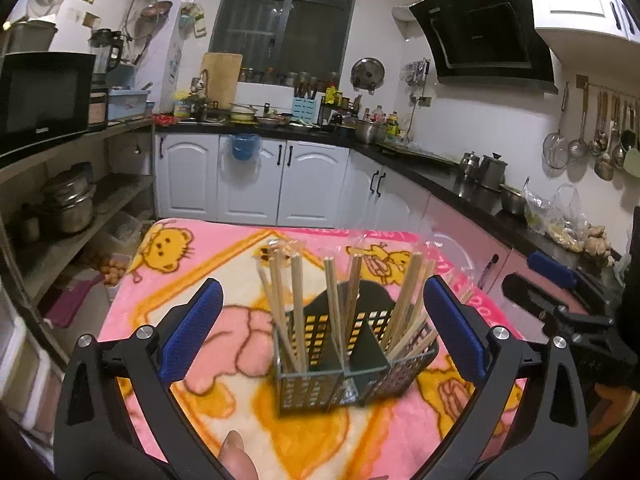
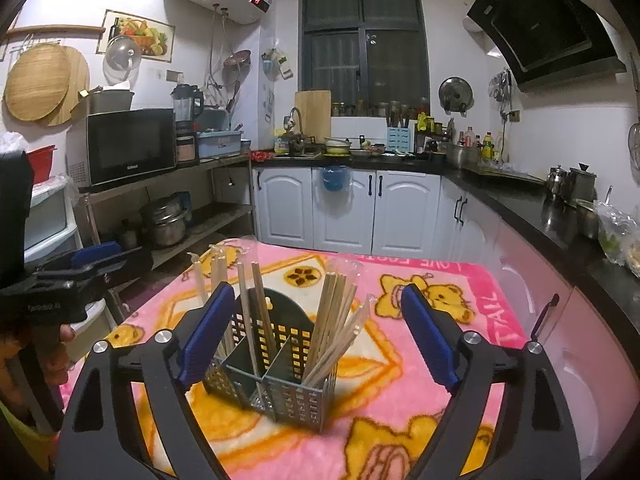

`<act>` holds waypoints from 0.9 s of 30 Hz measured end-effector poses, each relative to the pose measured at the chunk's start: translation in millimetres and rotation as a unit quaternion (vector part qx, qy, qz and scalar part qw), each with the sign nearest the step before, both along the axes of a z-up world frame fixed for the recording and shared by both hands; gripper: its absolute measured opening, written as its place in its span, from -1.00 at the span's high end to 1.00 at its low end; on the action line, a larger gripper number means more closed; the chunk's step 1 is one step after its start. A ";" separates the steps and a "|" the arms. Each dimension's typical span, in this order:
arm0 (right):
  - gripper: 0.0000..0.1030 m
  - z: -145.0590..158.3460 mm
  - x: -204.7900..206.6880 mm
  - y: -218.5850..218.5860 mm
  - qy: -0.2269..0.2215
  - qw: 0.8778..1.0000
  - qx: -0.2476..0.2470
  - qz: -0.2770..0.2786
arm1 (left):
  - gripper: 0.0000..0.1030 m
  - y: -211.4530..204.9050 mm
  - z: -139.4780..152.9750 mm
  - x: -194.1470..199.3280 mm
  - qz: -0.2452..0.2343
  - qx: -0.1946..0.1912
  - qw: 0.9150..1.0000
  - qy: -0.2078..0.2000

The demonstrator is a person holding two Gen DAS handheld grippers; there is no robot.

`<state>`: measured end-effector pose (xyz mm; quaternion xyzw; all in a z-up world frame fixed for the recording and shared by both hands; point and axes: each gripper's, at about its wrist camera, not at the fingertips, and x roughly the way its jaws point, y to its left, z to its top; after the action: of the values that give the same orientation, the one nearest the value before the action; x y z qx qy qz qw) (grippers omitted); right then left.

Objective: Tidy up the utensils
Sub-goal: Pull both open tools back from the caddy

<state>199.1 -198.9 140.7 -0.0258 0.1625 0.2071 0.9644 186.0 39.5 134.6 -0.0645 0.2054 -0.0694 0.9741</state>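
On the pink cartoon-bear blanket (image 1: pixel 168 312) covering the table, my left gripper (image 1: pixel 320 328) hovers with its blue pads wide apart, holding nothing. Between them stands the dark slotted holder (image 1: pixel 352 364), chopsticks (image 1: pixel 288 304) leaning upright in its compartments. My right gripper (image 2: pixel 320 340) is likewise spread and empty around the same holder. The sorting looks nearly finished; I should back away gently without knocking the sticks. Behind, white kitchen cabinets (image 2: pixel 340 208) run beneath a dark window (image 2: pixel 360 40).

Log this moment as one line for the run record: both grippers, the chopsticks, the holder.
left gripper: open, empty | right gripper: open, empty | chopsticks: standing in holder | holder: upright on pink blanket, between both sets of jaws
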 end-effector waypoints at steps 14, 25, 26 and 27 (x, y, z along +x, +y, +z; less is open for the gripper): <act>-0.82 -14.9 -45.6 -4.1 -0.021 1.000 -0.009 -0.004 | -0.79 -1.9 -19.6 -43.1 0.012 0.017 1.000 0.001; -0.86 -65.4 -58.9 -4.9 0.040 0.999 -0.015 -0.003 | -0.79 7.8 -61.5 -63.9 0.034 0.013 0.998 0.043; -0.86 -70.1 -60.2 -4.3 0.046 0.999 -0.017 -0.003 | -0.79 8.5 -65.0 -64.6 0.035 0.014 0.998 0.046; -0.86 -73.5 -61.3 -4.1 0.050 0.999 -0.018 -0.002 | -0.79 9.5 -69.9 -66.6 0.039 0.016 0.998 0.050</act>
<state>137.8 -203.0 67.3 -0.0326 0.2141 0.2035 0.9548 119.4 49.0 64.8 -0.0599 0.2519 -0.0247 0.9656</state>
